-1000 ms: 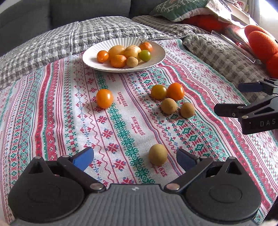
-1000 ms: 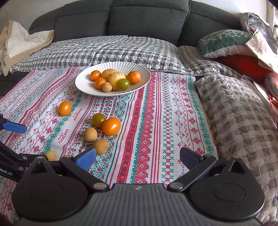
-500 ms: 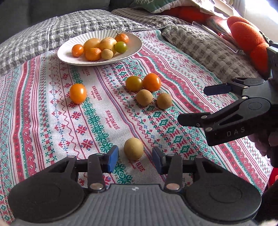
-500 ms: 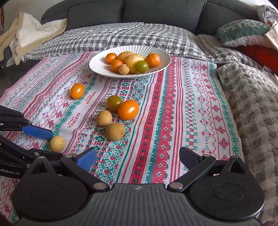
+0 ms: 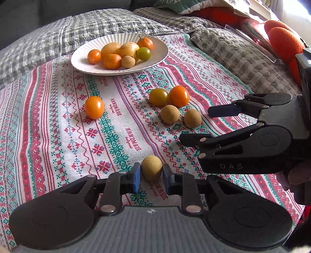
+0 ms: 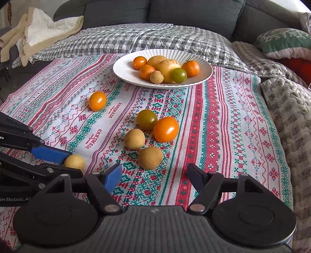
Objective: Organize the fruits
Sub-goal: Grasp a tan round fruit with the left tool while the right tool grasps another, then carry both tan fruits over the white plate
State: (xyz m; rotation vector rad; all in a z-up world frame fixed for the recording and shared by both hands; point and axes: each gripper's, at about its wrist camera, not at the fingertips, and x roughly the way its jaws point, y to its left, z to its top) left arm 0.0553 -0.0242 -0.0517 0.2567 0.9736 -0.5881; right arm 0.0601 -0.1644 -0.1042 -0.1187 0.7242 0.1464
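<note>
My left gripper (image 5: 151, 176) is shut on a small round tan fruit (image 5: 151, 170), which rests on the patterned cloth (image 5: 58, 136). The right wrist view shows the same fruit (image 6: 74, 161) pinched between the blue pads. My right gripper (image 6: 153, 175) is closing its jaws, and its pads touch nothing. A second tan fruit (image 6: 150, 157) lies just ahead of its fingertips. Beyond it lie a third tan fruit (image 6: 134, 139), an orange tomato (image 6: 166, 129) and a greenish tomato (image 6: 147, 119). A lone orange tomato (image 6: 97, 100) sits to the left. The white plate (image 6: 124, 75) holds several fruits.
The cloth covers a quilted grey blanket (image 6: 136, 37) in front of a dark sofa (image 6: 175, 11). Cushions (image 6: 281, 40) and an orange knitted thing (image 5: 283, 40) lie at the right. A cream blanket (image 6: 38, 29) is heaped at the far left.
My left jaws have closed from wide open onto the tan fruit. The right gripper has moved in toward the cluster of fruit, and its jaws have narrowed.
</note>
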